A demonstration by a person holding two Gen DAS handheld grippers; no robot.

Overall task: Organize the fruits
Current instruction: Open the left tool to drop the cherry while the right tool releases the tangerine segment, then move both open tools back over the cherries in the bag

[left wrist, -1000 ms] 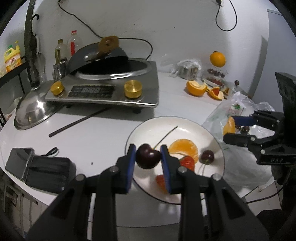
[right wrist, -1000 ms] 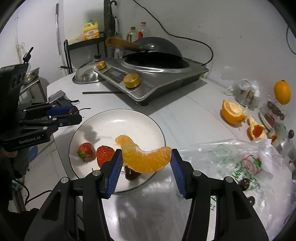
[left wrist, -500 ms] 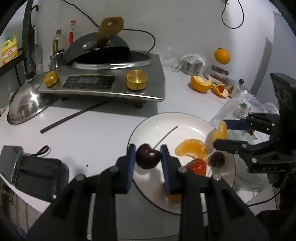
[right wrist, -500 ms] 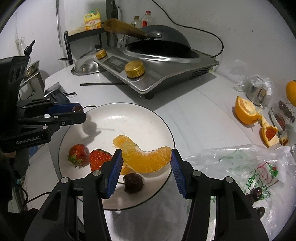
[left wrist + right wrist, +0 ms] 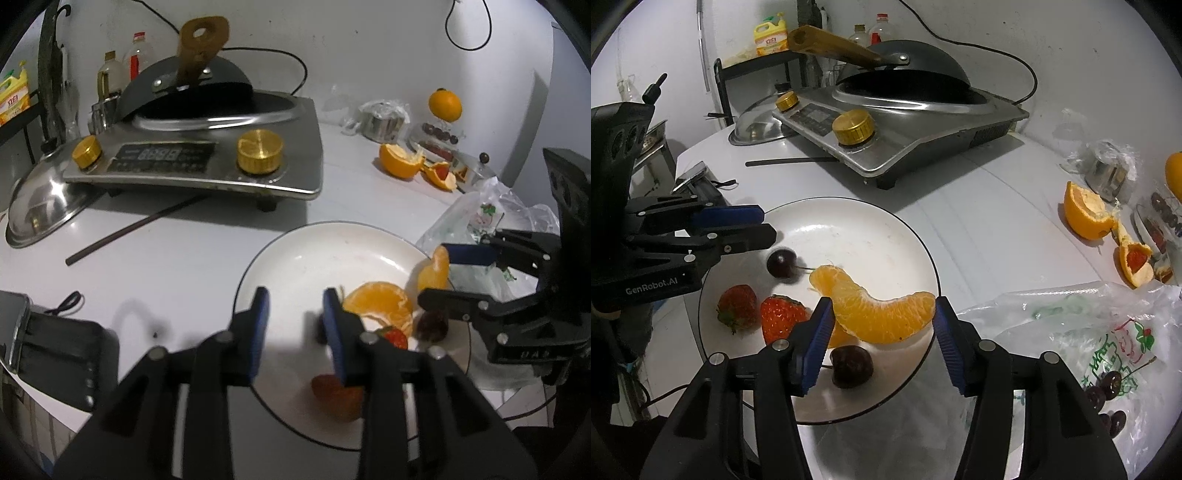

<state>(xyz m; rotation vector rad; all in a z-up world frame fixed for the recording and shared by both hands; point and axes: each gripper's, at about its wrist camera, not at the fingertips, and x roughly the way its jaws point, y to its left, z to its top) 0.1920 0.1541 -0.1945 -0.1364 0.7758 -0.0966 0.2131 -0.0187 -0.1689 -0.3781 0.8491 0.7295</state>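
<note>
White plate (image 5: 295, 254) lying near table's front edge; left gripper (image 5: 295, 317) opening, nothing between pads. Right wrist: right gripper (image 5: 882, 332) opening, orange segment (image 5: 882, 314) sitting between pads; cherry (image 5: 781, 262) lying on plate's left part.

Dark round cherry (image 5: 780, 263) motion-blurred just below left jaws; red strawberry (image 5: 337, 397) half hidden behind left finger.

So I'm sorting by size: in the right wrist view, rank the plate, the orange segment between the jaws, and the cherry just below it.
Largest to smallest:
1. plate
2. orange segment
3. cherry
The segment sits nearer the camera, yet clearly outsizes the cherry.
</note>
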